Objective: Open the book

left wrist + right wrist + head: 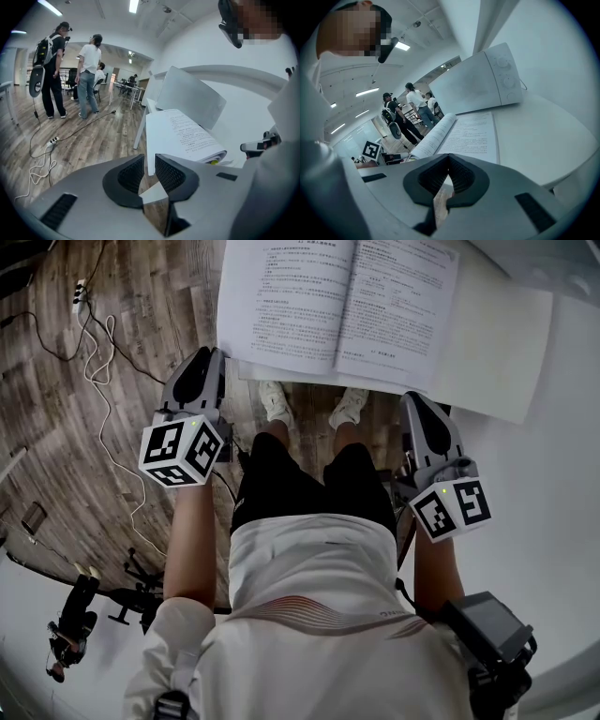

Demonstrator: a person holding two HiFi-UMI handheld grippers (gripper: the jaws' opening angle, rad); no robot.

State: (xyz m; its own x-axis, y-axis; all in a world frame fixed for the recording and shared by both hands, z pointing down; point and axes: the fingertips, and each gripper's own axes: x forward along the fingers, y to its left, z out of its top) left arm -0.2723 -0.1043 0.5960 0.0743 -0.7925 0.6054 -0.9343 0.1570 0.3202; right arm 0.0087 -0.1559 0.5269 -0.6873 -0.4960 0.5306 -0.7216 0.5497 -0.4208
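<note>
Left gripper (149, 161): its jaws were held a little apart, and nothing was pinched between them.
Right gripper (447, 161): its jaws were closed together, and nothing was held.
Book (337, 306): it was laid open, pages up, on the white table (502, 362), just in front of both grippers. Its near left corner was seen right past the left jaws.
Microwave (487, 79): it was stood on the table behind the book.
Wooden floor (56, 456): it was crossed by a white cable (101, 413).
</note>
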